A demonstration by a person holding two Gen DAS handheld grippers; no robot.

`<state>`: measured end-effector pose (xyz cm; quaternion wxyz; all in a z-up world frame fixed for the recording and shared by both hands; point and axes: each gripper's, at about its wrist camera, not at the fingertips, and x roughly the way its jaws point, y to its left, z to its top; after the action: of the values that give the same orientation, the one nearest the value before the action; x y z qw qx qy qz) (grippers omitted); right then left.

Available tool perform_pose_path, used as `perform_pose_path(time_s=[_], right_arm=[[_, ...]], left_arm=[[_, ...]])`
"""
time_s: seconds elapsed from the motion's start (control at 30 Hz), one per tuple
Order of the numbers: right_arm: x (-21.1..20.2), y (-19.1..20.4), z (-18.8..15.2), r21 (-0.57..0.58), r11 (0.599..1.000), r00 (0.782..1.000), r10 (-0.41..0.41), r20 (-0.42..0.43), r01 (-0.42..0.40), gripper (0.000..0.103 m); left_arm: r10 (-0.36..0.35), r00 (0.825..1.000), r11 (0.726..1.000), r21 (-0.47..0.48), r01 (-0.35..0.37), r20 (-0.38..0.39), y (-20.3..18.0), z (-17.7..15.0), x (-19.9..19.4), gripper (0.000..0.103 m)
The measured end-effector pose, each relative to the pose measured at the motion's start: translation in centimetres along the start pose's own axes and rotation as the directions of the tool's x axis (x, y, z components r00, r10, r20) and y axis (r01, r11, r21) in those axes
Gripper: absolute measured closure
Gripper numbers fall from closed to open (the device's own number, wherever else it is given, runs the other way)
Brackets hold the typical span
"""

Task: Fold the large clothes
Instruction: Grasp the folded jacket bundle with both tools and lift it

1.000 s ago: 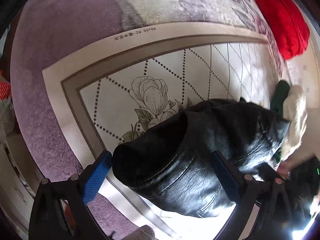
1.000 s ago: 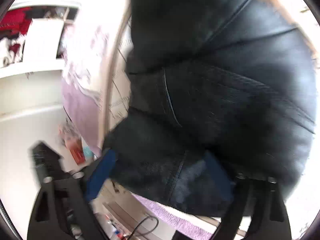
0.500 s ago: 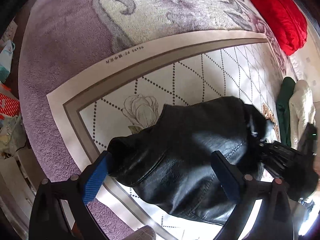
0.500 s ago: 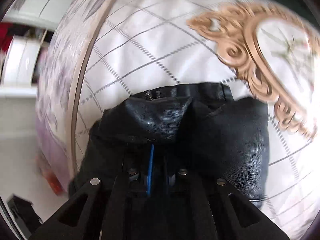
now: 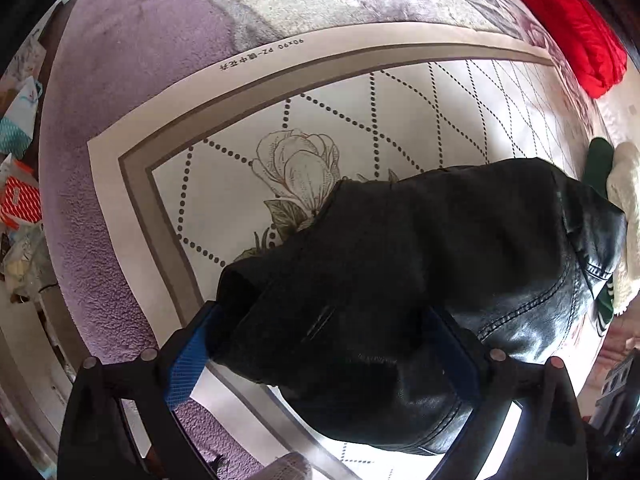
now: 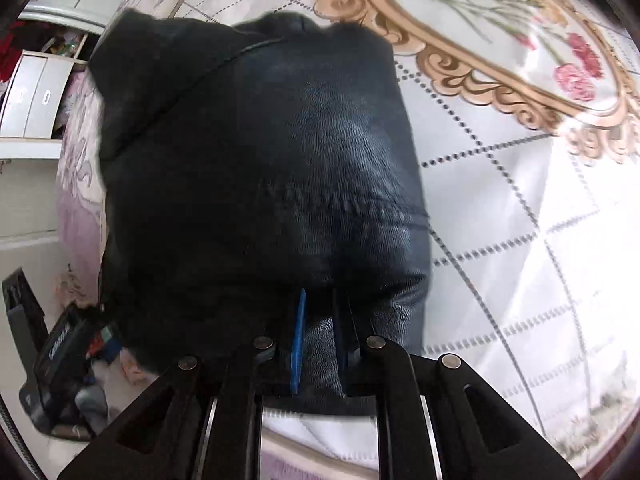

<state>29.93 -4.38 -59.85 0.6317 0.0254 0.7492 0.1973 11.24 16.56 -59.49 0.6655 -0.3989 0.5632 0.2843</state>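
Change: right gripper, wide a second ago, now pinches a fold of the black leather jacket, jaws easing open.
Left gripper: jaws apart, jacket bulk between them, unclamped.
Risk: slick leather slips from the loosening pinch.
Views: left alone shows red garment; right alone shows pinch.

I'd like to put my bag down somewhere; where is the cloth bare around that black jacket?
Bare: the dotted cloth between its grey border and the black jacket, and beside the gold medallion. Crowded: by the red bundle, green garment and cream knit.
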Motion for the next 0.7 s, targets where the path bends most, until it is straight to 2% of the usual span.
perform_pose_path(time_s=[0.07,0.13,0.17,0.2,0.23,0.27,0.3,0.4,0.47,0.53,0.57,0.6,0.63,0.67,0.7], right_arm=[[-1.4,-0.3,0.1,-0.001,0.999,0.999,0.036,-0.028,-0.036,0.084],[-3.2,-1.2,-0.2,0.026,0.995,0.995,0.095,-0.011,-0.095,0.084],[-4.2,-1.9,-0.5,0.047,0.992,0.993,0.117,0.006,-0.117,0.080],[-4.7,-2.4,-0.8,0.059,0.991,0.992,0.122,0.017,-0.123,0.065],[-5.3,-3.3,-1.0,0.078,0.987,0.990,0.135,0.036,-0.137,0.054],[-5.7,-4.1,-1.1,0.096,0.982,0.986,0.155,0.056,-0.160,0.037],[-5.8,-5.4,-1.2,0.115,0.975,0.981,0.181,0.075,-0.189,0.029],[-4.2,-7.7,-0.7,0.157,0.954,0.966,0.248,0.072,-0.256,0.029],[-2.6,-9.4,-0.3,0.196,0.917,0.938,0.338,0.076,-0.347,0.029],[-0.2,-10.3,0.5,0.214,0.870,0.895,0.440,0.073,-0.445,0.028],[1.1,-10.6,0.8,0.227,0.827,0.855,0.513,0.075,-0.515,0.023],[1.5,-11.1,1.0,0.232,0.797,0.828,0.556,0.080,-0.558,0.020],[2.2,-11.3,1.4,0.229,0.750,0.780,0.620,0.084,-0.621,0.020],[3.0,-11.1,1.9,0.218,0.716,0.742,0.667,0.069,-0.663,0.019],[3.2,-11.1,2.2,0.208,0.708,0.731,0.680,0.059,-0.675,0.016]], left_arm=[[-0.021,1.000,0.999,-0.025,0.022,0.013,0.2,-0.1,-0.8,0.003],[-0.062,0.997,0.995,-0.078,0.065,0.035,0.8,-0.5,-2.3,0.003],[-0.081,0.996,0.991,-0.106,0.085,0.047,1.1,-0.8,-3.1,0.003],[-0.093,0.994,0.986,-0.136,0.101,0.062,1.5,-1.1,-4.0,0.003],[-0.096,0.993,0.980,-0.169,0.107,0.074,1.8,-1.6,-4.8,0.003],[-0.100,0.992,0.973,-0.202,0.114,0.076,2.3,-1.9,-5.3,0.003],[-0.109,0.992,0.964,-0.234,0.123,0.069,2.8,-2.4,-5.3,0.003],[-0.118,0.993,0.946,-0.300,0.120,0.025,3.6,-3.7,-3.5,0.003],[-0.159,0.987,0.929,-0.340,0.144,-0.016,4.1,-4.5,-1.4,0.003],[-0.205,0.979,0.910,-0.372,0.181,-0.023,4.2,-4.6,0.2,0.003],[-0.223,0.975,0.905,-0.375,0.200,-0.016,4.1,-4.5,0.7,0.003],[-0.229,0.973,0.904,-0.372,0.211,-0.007,3.9,-4.4,1.1,0.003],[-0.236,0.972,0.906,-0.361,0.223,0.008,3.6,-4.1,1.3,0.003],[-0.241,0.970,0.909,-0.344,0.235,0.025,3.2,-3.8,1.2,0.003],[-0.238,0.971,0.915,-0.328,0.237,0.038,2.7,-3.5,1.3,0.003]])
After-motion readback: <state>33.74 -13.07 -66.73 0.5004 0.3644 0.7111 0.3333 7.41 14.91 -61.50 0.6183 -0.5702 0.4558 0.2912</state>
